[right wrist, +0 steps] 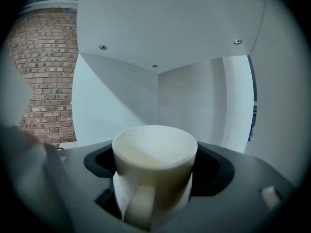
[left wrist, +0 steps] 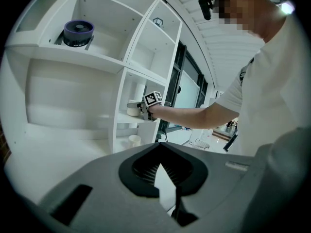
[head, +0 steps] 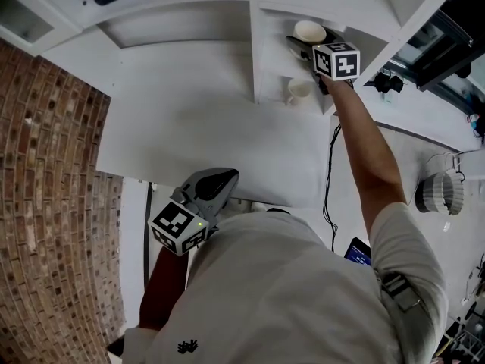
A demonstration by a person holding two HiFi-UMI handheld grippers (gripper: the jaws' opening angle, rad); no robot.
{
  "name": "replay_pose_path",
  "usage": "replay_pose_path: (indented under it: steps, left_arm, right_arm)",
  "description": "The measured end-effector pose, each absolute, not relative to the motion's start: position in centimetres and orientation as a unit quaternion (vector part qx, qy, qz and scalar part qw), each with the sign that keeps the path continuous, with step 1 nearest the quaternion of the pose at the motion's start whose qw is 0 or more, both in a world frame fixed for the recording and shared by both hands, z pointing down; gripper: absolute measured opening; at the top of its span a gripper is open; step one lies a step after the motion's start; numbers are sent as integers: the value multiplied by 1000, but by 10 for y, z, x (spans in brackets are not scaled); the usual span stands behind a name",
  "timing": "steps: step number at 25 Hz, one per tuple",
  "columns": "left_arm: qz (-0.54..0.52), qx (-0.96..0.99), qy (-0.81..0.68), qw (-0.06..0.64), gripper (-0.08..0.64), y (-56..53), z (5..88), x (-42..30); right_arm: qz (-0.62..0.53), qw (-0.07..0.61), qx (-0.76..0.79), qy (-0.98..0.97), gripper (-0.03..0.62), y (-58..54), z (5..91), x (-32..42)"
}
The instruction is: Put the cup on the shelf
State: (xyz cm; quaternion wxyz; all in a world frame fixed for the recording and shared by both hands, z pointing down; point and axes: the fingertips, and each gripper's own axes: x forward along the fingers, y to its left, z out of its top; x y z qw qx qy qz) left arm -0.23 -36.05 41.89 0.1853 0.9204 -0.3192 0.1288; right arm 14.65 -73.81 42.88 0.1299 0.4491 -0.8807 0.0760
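**Item: cup placement, upper shelf bay**

- **Right gripper** (head: 311, 48): held at full reach into the white shelf unit (head: 256, 59). Fingers closed on the cream ceramic cup with a loop handle (right wrist: 154, 152), pressing its sides. The cup is upright, its handle towards the gripper's camera and its mouth open upward.
- **Cup, location**: inside the upper right compartment, with the white back wall and ceiling panel close behind and above it. No view shows clearly whether its base already touches the shelf board.
- **Second small cream cup** (head: 298, 89): stands in the compartment directly below, apart from the held one.
- **Left gripper** (left wrist: 163, 176): held low near the person's torso, well away from the shelf. Fingers drawn together at the tips, nothing between them.
- **Dark round container with a purple rim** (left wrist: 77, 32): on a higher shelf to the left, not involved.
- **Brick wall** (head: 45, 165): beside the unit.

**Step in hand (judgement):** final set-down; the task looks nearly done.

**Handling notes:**
- Keep the cup level.
- Lower it until the base sits flat on the board, well inside the front edge.
- Part the fingers only when the board carries the weight.
- Part them wide enough to clear the handle.
- Draw straight back, so that neither finger drags the cup or tips it forward off the shelf.
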Motion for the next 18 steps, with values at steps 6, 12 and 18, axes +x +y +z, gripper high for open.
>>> replay_pose_path:
  steps: [6,12,18]
  left_arm:
    - [131,918,-328,181,5,-361,420,-3]
    - [130,916,-333,183,6,-359,419,-4]
    - [128,916,-333,184,6,-357,419,-5]
  right_arm:
    - [72,127,453,-880,439,-743,430,147]
    - [70,127,453,-880,439,-744,429,147]
    - [72,119,449,-883,442,-744,428,149]
